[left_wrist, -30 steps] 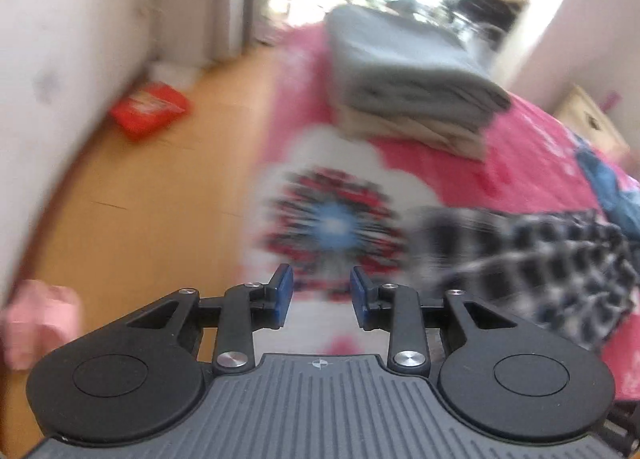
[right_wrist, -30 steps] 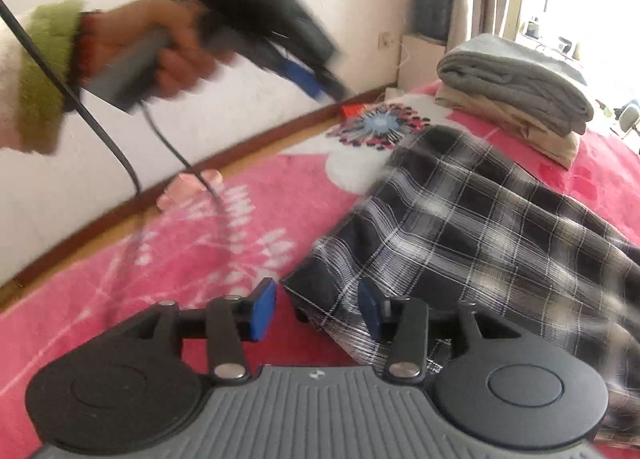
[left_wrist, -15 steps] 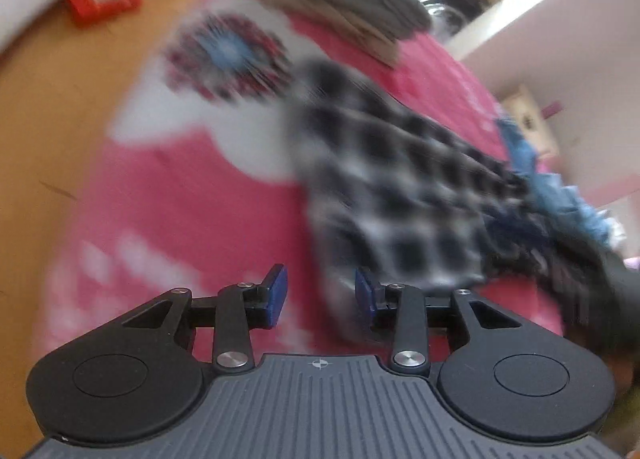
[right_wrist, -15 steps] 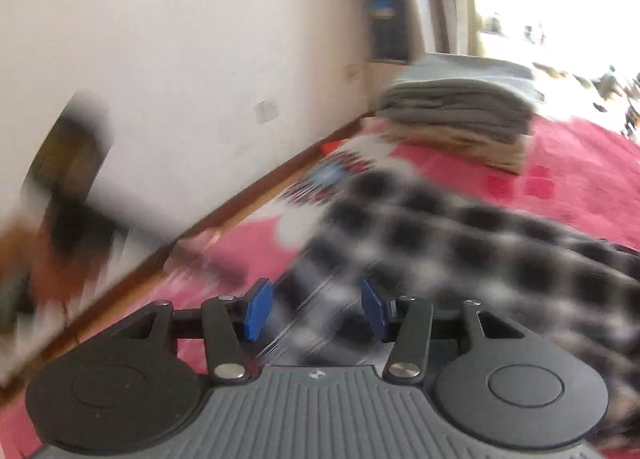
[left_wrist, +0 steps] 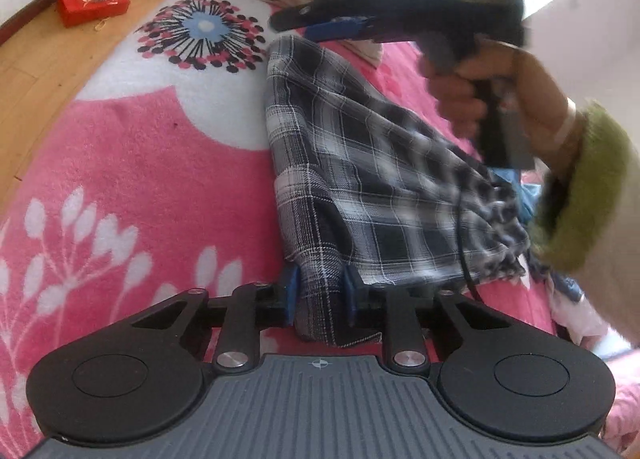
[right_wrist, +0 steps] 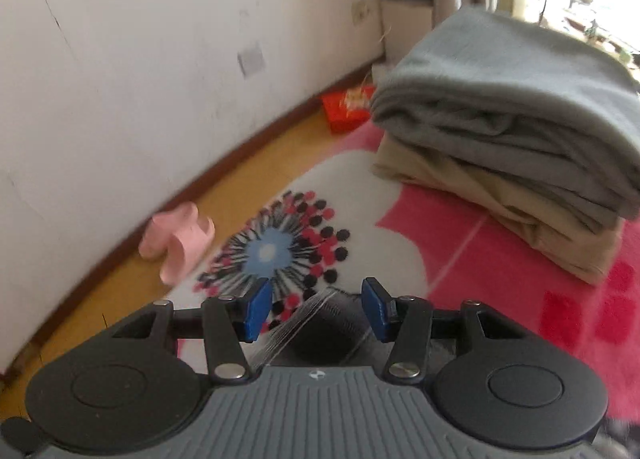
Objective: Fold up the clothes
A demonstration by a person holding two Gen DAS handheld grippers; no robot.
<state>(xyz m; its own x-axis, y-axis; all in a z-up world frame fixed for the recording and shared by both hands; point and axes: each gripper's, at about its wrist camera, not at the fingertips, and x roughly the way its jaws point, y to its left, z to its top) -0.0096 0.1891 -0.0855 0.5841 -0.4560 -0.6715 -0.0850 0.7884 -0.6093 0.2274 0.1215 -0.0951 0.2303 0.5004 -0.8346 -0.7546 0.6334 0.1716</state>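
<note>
The left gripper [left_wrist: 318, 295] is closing on the black-and-white checked cloth shirt [left_wrist: 360, 179] (on a pink flowery blanket [left_wrist: 120, 179]). The right gripper [right_wrist: 316, 309] is spread wide, pinching nothing.

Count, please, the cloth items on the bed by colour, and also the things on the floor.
Black-and-white plaid garment: 1
Grey folded cloth: 1
Beige folded cloth, under the grey one: 1
Blue cloth, mostly hidden behind the hand: 1
Red packet on the floor: 1
Pink slipper on the floor: 1
Total: 6
</note>
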